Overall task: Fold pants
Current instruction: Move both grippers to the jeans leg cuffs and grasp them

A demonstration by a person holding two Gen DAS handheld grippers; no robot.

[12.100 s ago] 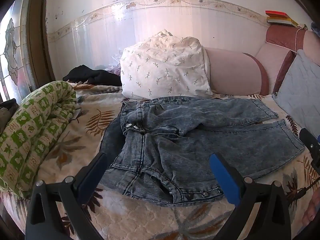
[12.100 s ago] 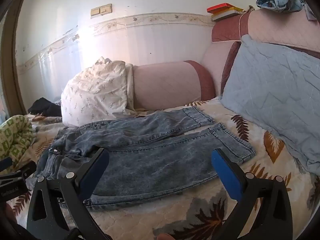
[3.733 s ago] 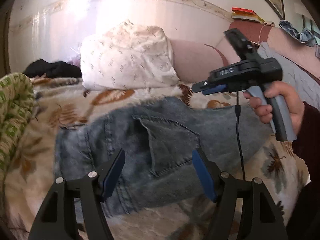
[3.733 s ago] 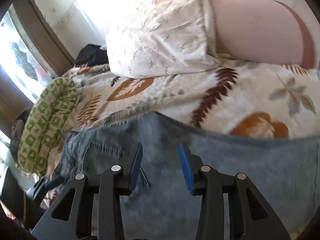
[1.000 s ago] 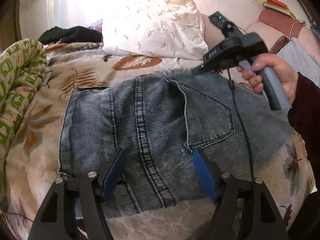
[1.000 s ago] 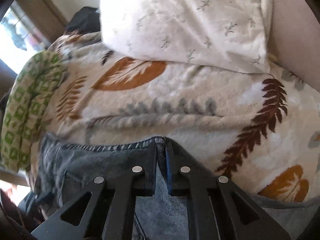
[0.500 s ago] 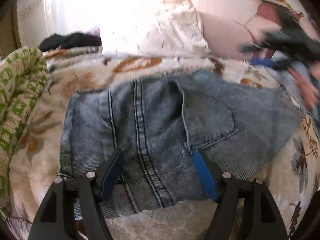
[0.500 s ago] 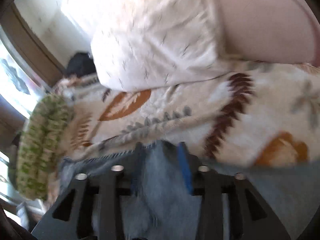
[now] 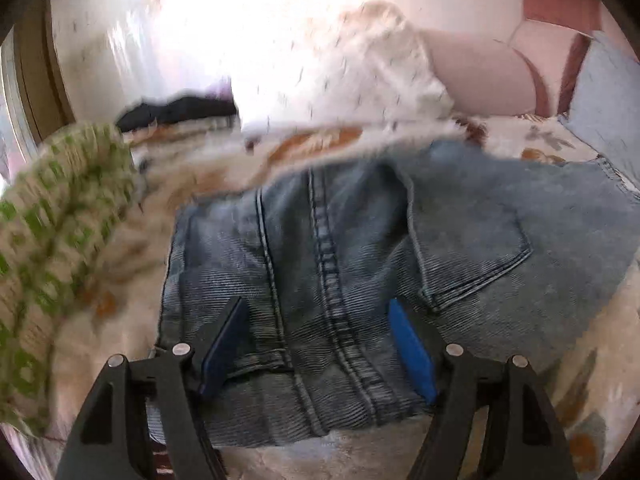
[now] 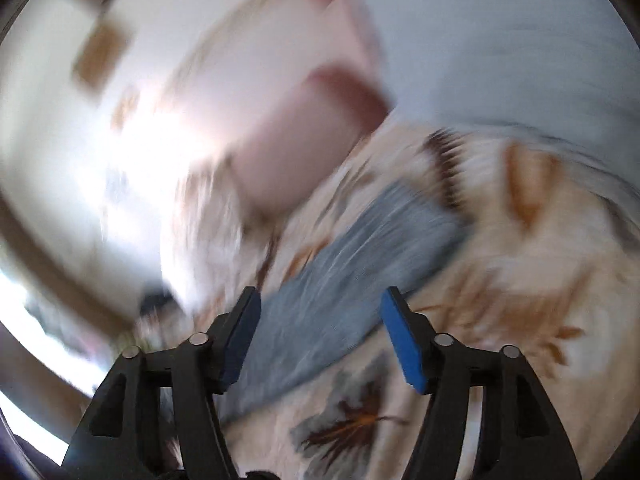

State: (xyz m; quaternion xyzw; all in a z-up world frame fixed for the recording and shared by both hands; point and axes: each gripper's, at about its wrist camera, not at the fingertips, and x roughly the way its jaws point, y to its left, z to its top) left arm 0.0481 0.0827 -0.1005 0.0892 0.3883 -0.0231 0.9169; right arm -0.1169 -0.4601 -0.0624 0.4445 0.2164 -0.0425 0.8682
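The blue denim pants [image 9: 360, 248] lie folded on the leaf-print bed cover, back pocket and seat seams up. My left gripper [image 9: 316, 344] is open and empty, just above the near waistband edge of the pants. In the right wrist view, heavily blurred, the pants [image 10: 352, 272] run as a blue band away from the fingers. My right gripper [image 10: 320, 340] is open and empty above that band.
A white patterned pillow [image 9: 360, 76] and a pink bolster [image 9: 484, 76] lie behind the pants. A green-and-white rolled blanket [image 9: 52, 232] lies at the left, dark clothing [image 9: 176, 110] beyond it. A grey-blue cushion [image 9: 608, 96] stands at the right, also in the right wrist view [image 10: 500, 40].
My right gripper has let go of the pants' edge, opened and swung away to the right, out of the left wrist view. My left gripper stays open over the waistband.
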